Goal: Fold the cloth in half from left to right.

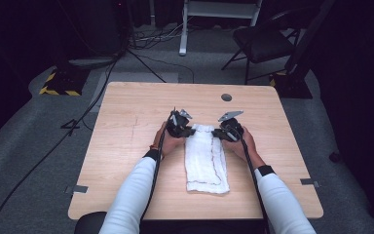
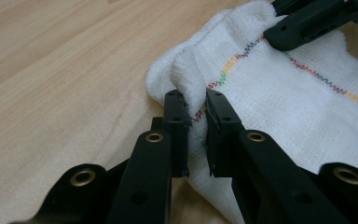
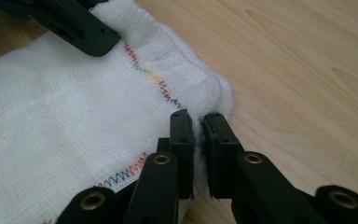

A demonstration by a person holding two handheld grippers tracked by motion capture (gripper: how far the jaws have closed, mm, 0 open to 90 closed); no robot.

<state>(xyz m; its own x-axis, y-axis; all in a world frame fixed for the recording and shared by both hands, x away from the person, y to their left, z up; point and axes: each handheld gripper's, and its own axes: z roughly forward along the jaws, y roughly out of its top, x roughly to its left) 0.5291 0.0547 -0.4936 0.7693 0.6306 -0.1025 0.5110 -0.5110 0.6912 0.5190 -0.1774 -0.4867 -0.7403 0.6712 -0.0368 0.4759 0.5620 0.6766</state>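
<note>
A white folded cloth with a multicoloured zigzag seam lies lengthwise in the middle of the wooden table. My left gripper is at its far left corner. In the left gripper view that gripper is shut on a bunched fold of the cloth. My right gripper is at the far right corner. In the right gripper view this gripper pinches the cloth's edge between its pads. Each gripper view also shows the other gripper at the cloth's far edge.
A round grommet hole sits in the tabletop beyond the right gripper. On the grey floor behind the table stand a dark chair, a yellow-and-black striped base and trailing cables. Bare wood lies on both sides of the cloth.
</note>
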